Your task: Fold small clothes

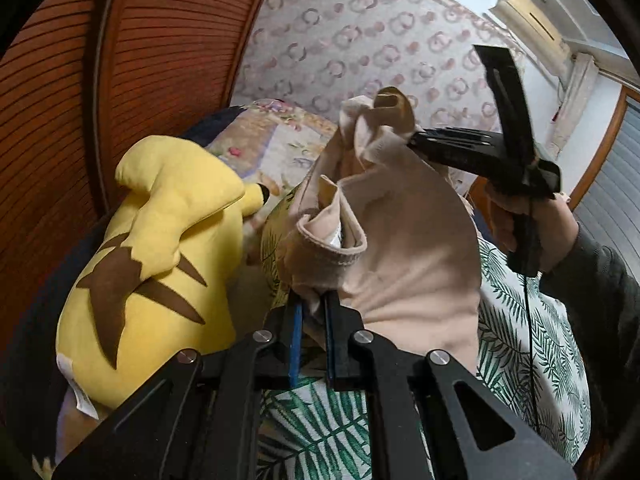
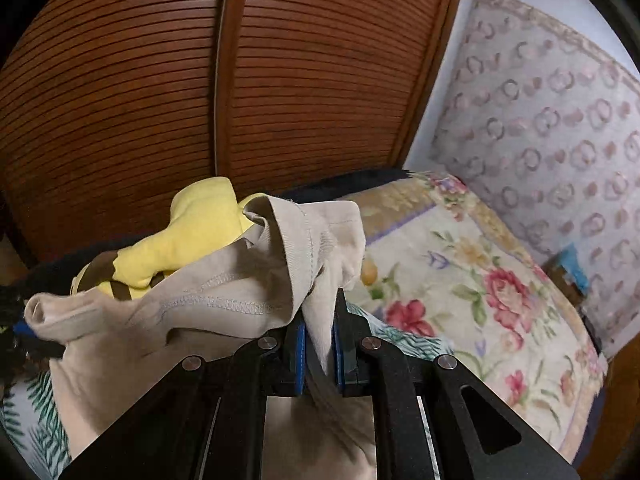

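Note:
A small beige garment (image 1: 404,248) hangs in the air between both grippers, above the leaf-print sheet (image 1: 516,320). My left gripper (image 1: 312,300) is shut on one hemmed corner of it. My right gripper (image 1: 416,140) shows across from it in the left wrist view, shut on the opposite corner. In the right wrist view the right gripper (image 2: 320,320) pinches a fold of the same garment (image 2: 192,312), whose stitched hem drapes to the left. The left gripper shows only as a dark blur at the far left edge (image 2: 24,340).
A yellow plush toy (image 1: 160,248) lies at the left on the bed, also visible behind the garment (image 2: 192,228). A floral blanket (image 2: 480,280) covers the bed at right. Brown louvered wardrobe doors (image 2: 200,80) and a patterned headboard (image 1: 360,40) stand behind.

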Motion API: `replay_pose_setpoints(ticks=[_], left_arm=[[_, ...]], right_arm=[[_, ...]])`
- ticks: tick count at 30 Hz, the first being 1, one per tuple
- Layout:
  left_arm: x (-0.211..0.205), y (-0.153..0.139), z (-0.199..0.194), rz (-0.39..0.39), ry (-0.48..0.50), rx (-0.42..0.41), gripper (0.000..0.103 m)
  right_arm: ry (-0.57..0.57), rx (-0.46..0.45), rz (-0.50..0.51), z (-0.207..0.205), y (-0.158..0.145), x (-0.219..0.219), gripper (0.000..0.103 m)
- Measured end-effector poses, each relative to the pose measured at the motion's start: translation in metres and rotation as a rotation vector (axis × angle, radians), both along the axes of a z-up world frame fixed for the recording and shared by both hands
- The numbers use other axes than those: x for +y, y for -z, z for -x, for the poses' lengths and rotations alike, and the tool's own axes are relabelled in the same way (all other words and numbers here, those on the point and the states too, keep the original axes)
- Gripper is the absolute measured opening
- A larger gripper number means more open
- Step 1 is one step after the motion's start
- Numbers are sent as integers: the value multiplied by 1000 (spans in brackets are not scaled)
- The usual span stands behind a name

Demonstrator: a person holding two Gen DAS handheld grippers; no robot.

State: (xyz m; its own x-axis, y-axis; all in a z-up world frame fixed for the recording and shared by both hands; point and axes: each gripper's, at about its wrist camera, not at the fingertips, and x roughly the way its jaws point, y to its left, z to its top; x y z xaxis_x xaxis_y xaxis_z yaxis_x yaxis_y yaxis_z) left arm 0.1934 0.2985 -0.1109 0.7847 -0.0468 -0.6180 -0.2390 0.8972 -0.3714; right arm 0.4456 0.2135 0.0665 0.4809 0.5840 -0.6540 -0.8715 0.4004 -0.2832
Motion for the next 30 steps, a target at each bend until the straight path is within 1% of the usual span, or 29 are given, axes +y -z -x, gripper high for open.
replay_pose_setpoints(ticks=[3,5,7,9,11,12,13,15,17,19,22,23,25,27,30], left_arm=[[-1,0,3,-5,-12,8,10],[-2,0,4,-13,-13,9,10],[-2,0,6,-27,-16,12,10],[-1,1,8,-25,-22,16,10],[1,0,10,-17,-26,17,10],[1,0,11,-18,-23,21,10],[0,-1,11,-31,-19,28,10],[-2,-2,12,-49,-16,34,10],[-3,-1,13,-61,-11,45,10],[-3,0,14,-63,-6,53,10],[-4,0,15,-75,1,58,10],[-3,1,14,-75,2,61,10],[-3,1,13,-79,3,64,10],[-4,1,13,-84,3,68,10],[-5,1,12,-94,4,73,10]], right_arm=[[-9,19,-11,-8,2,4,11],[-15,34,-23,-13,11,15,11],[-18,28,-26,-13,14,17,11],[-13,31,-32,-12,19,16,12],[5,51,-54,-13,18,11,18],[18,68,-68,-16,14,6,25],[35,72,-82,-16,12,2,35],[77,95,-120,-21,0,-17,44],[117,122,-153,-25,-8,-39,46],[158,151,-164,-24,-10,-62,54],[232,251,-161,-26,0,-91,62],[253,298,-154,-26,7,-99,63],[286,351,-142,-22,18,-110,63],[297,394,-152,-16,23,-119,63],[332,479,-185,-11,28,-131,67]])
